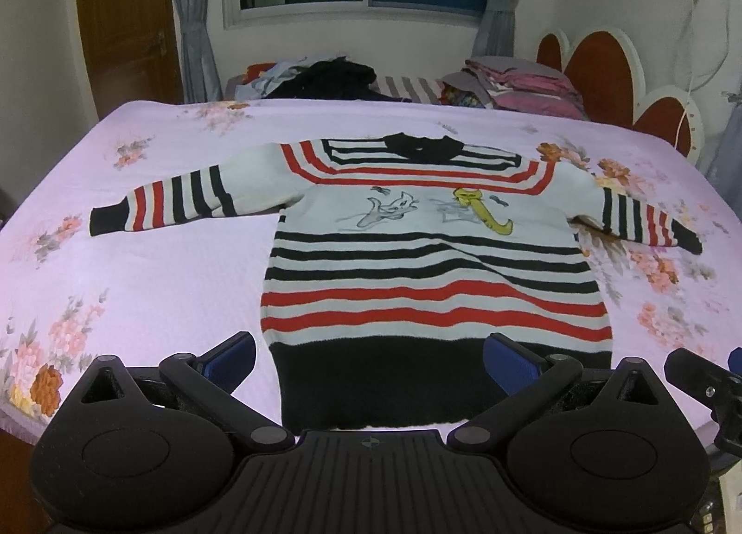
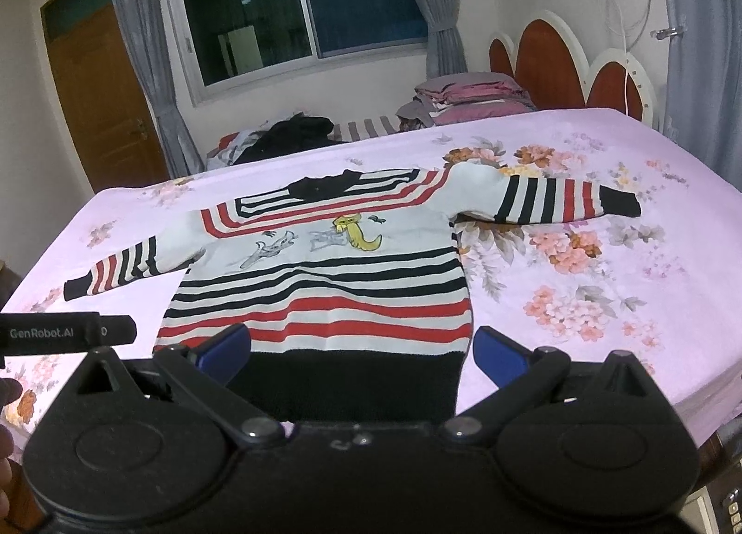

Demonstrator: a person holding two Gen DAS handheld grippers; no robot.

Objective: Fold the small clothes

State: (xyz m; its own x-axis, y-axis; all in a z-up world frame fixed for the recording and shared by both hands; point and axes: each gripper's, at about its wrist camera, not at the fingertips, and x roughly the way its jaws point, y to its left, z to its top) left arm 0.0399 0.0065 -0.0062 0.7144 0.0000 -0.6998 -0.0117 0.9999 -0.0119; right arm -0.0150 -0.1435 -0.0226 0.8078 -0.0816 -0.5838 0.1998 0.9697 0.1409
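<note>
Lying flat near the bed's (image 1: 139,256) front edge: striped sweater (image 1: 431,265) (sleeves out); clothes pile (image 1: 324,79) beyond far edge; left gripper (image 1: 368,360) and right gripper (image 2: 359,351) both spread, empty.

Home bedroom: bed (image 1: 185,256); headboard (image 1: 598,70)

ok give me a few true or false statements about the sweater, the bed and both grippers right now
1. The striped sweater lies flat with both sleeves spread out. True.
2. The left gripper is shut on the hem. False: its jaws stand open, holding nothing.
3. The sweater is already folded in half. False: it is fully unfolded, collar toward the far side.
4. The right gripper is open, near the black hem. True.
5. The bedspread is plain blue. False: it is pink with a flower print.
6. A pile of clothes lies beyond the bed. True.
</note>
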